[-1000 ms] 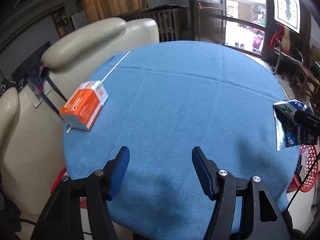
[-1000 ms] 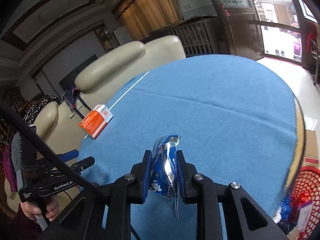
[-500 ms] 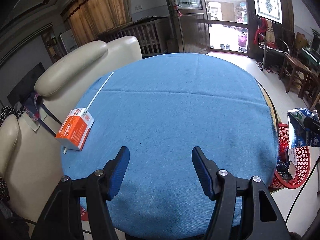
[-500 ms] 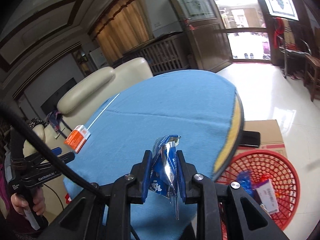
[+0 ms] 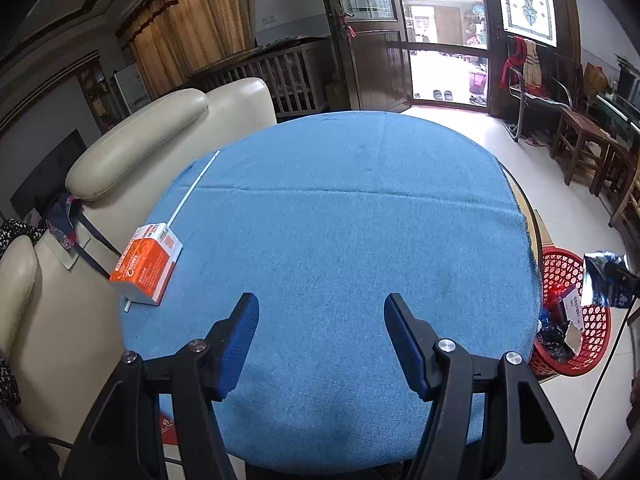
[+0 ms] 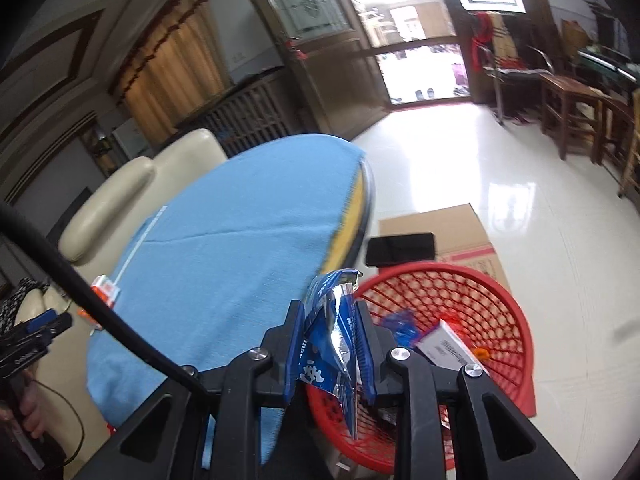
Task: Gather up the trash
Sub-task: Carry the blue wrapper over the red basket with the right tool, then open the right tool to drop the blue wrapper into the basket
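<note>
My right gripper (image 6: pixel 330 312) is shut on a blue foil wrapper (image 6: pixel 328 336) and holds it past the table's right edge, above the near rim of the red basket (image 6: pixel 500 308). The wrapper (image 5: pixel 600 280) and the basket (image 5: pixel 560 264) also show at the far right of the left wrist view. My left gripper (image 5: pixel 320 308) is open and empty above the near part of the blue tablecloth (image 5: pixel 340 220). An orange carton (image 5: pixel 146 264) lies near the table's left edge; it shows small in the right wrist view (image 6: pixel 106 290).
The basket holds a white box (image 6: pixel 448 346) and blue wrappers. A flattened cardboard sheet (image 6: pixel 452 228) and a black phone (image 6: pixel 400 248) lie beyond it on the floor. A cream sofa (image 5: pixel 132 152) stands left of the table. Wooden chairs (image 5: pixel 580 140) stand at the right.
My right gripper has carried the wrapper off the table to the right, over the red basket. The left gripper has pulled back, still open.
</note>
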`<state>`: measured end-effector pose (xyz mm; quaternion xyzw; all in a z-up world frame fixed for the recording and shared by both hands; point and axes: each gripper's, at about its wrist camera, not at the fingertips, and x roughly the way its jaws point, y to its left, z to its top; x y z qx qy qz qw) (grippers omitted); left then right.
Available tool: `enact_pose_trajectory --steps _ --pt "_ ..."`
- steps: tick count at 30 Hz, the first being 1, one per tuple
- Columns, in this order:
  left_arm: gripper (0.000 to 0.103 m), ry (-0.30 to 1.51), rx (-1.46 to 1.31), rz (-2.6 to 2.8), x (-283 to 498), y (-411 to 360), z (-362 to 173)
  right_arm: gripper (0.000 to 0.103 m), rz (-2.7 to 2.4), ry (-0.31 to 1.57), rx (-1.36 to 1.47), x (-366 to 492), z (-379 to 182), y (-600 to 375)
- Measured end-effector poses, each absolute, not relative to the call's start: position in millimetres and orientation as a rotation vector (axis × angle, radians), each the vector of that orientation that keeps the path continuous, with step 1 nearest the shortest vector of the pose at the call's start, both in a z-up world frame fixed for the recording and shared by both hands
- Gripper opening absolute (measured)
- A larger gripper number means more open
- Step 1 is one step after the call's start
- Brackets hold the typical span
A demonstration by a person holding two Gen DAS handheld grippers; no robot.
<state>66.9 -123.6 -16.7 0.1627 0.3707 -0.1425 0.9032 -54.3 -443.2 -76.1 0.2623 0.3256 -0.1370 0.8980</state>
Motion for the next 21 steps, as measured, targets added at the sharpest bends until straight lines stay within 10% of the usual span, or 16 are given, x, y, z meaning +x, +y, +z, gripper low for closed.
enact_pose_trajectory --steps 21 --pt "0.066 0.736 0.474 -0.683 5 -295 -15 0.028 -0.371 0.626 0.53 -93 -62 -458"
